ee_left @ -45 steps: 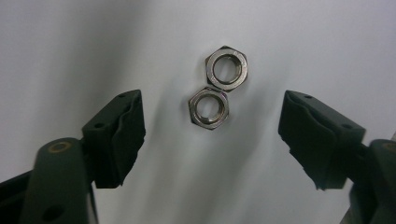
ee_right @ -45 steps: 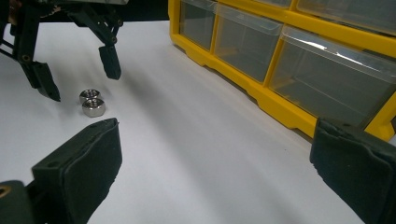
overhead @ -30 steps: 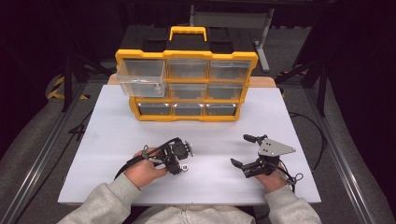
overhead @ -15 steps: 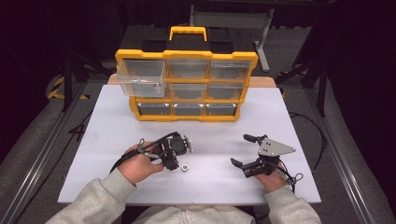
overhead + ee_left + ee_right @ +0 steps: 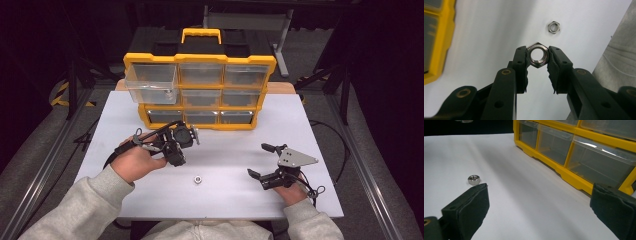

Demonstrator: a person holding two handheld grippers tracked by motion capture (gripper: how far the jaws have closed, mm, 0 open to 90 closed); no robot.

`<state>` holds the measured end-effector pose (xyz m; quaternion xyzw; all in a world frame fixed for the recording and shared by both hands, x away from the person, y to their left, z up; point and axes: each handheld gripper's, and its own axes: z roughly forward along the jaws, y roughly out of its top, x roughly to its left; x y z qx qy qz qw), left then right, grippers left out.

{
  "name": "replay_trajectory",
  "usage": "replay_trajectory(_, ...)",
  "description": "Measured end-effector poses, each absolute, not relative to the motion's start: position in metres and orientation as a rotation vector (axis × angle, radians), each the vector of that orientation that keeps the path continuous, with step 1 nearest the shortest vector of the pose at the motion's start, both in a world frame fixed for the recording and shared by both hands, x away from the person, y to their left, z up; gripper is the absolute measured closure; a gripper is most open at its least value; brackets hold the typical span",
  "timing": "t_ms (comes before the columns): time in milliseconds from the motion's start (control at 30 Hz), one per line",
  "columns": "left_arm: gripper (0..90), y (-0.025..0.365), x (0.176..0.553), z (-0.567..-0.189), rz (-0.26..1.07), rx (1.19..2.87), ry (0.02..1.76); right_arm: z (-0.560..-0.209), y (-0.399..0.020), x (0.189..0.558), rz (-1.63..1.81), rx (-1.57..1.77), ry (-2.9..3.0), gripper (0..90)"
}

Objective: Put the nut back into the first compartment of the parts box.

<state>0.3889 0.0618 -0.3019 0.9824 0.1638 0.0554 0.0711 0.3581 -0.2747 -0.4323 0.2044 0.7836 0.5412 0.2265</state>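
A steel hex nut [image 5: 537,55] is pinched between the two black jaws of my left gripper [image 5: 537,53], which is shut on it. In the high view the left gripper [image 5: 181,139] is lifted above the white table [image 5: 100,150], in front of the yellow organizer [image 5: 200,90]. A second hex nut [image 5: 198,178] lies loose on the table; it also shows as a nut [image 5: 554,27] beyond the held one and as a nut [image 5: 473,179] near the right gripper's left jaw. My right gripper [image 5: 258,161] rests at the front right, open, with nothing between its jaws.
The organizer's clear top-left drawer [image 5: 150,82] is pulled out and overhangs the table. The lower drawers [image 5: 574,152] are pushed in. A grey sleeve [image 5: 619,55] lies at the table's near edge.
The left hand has lifted off the table with a nut in its jaws, moving up and toward the organizer. One nut stays on the table. The right gripper has not moved.
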Motion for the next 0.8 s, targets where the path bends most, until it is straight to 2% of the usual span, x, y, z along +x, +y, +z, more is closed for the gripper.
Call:
replay_trajectory(367, 69.2, 0.07, 0.385, -0.243, 0.273, 2.927, 0.488, -0.431, -0.277, 0.358, 1.543, 0.576, 2.13, 2.2)
replay_trajectory(800, 69.2, 0.088, 0.395, -0.193, 0.312, 2.88, 0.575, -0.43, -0.282, 0.356, 1.635, 0.623, 2.048, 0.4)
